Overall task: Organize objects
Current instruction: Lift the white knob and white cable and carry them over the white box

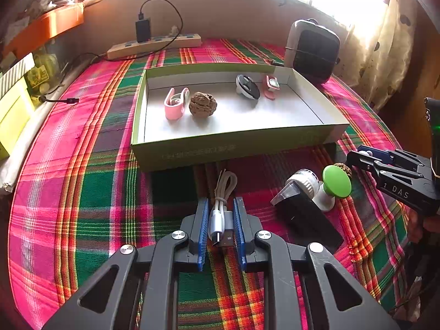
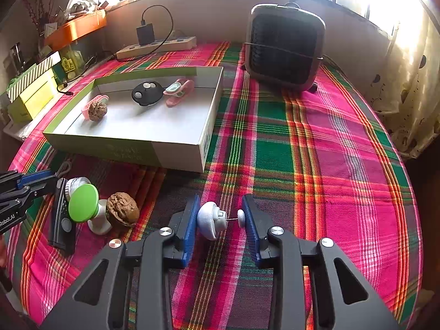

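Cable (image 1: 220, 214) bundle, bottom centre of left view: light, floppy, best pinched at tied middle so loops don't spill. Left gripper (image 1: 221, 231) clamped tight on it, plugs between pads. White knob (image 2: 213, 220) with thin pin, bottom centre of right view: small, light, pin looks fragile. Right gripper (image 2: 220, 220) closed down on it end to end. Box (image 1: 233, 143) sits above.
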